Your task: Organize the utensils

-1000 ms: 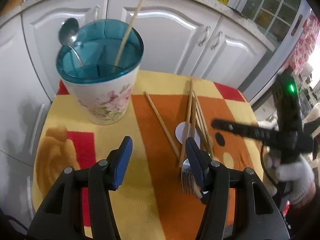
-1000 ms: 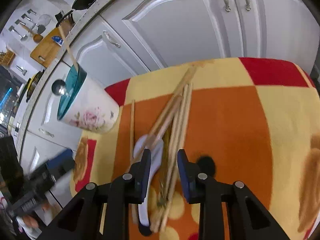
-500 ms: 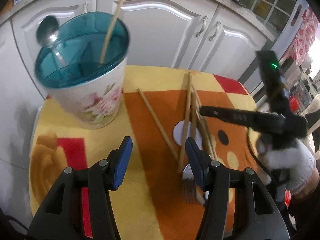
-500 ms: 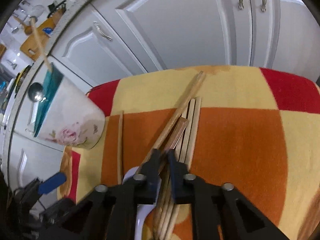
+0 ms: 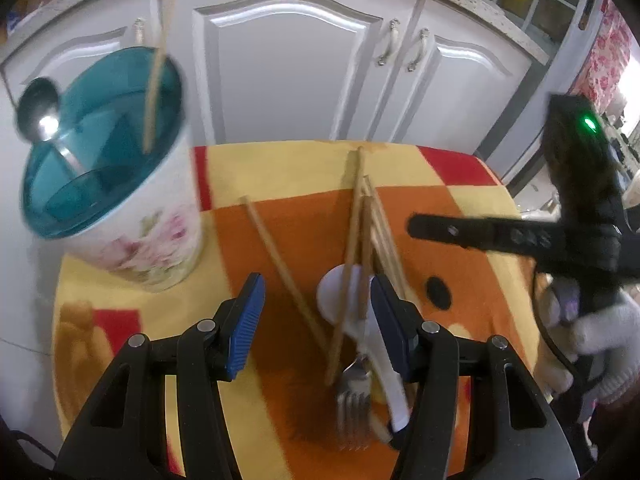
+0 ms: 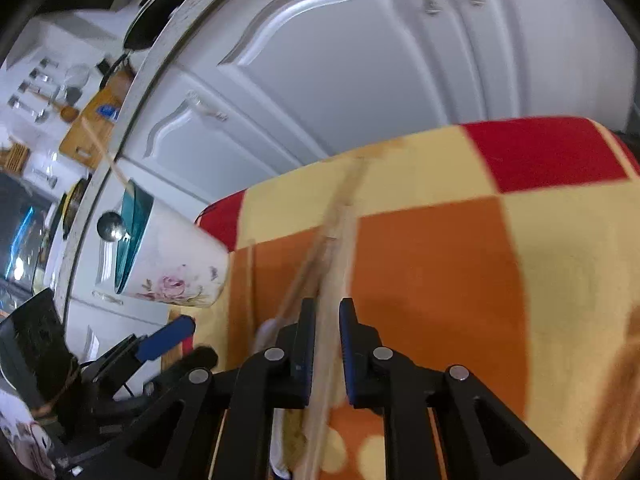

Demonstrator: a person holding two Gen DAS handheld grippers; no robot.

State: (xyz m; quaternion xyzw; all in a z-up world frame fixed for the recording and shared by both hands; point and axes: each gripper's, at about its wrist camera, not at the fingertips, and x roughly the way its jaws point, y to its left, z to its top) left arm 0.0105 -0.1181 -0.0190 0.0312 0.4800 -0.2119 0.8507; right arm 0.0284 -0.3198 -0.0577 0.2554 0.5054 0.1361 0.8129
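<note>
A floral holder [image 5: 136, 240] with a teal insert stands at the left and holds a metal spoon [image 5: 38, 114] and one chopstick [image 5: 160, 60]. On the cloth lie a lone chopstick [image 5: 280, 260], a chopstick bundle [image 5: 360, 216], a white spoon [image 5: 340, 296] and a fork [image 5: 352, 400]. My left gripper [image 5: 316, 292] is open just above the white spoon and chopsticks. My right gripper [image 6: 327, 312] has a narrow gap and its jaws are opening. A chopstick [image 6: 340, 220] on the cloth shows through the gap. In the left wrist view the right gripper's fingertips [image 5: 414, 226] hang beside the bundle, gripping nothing.
The small table wears a yellow, orange and red cloth [image 5: 460, 168]. White cabinet doors [image 5: 288, 72] stand close behind it. A gloved hand [image 5: 600, 332] holds the right gripper at the table's right edge. A worktop with kitchen tools [image 6: 84, 120] runs above the cabinets.
The right jaws went from apart to shut, then to a narrow gap, over the chopstick bundle. The left gripper, still open, drifted right to hang over the white spoon.
</note>
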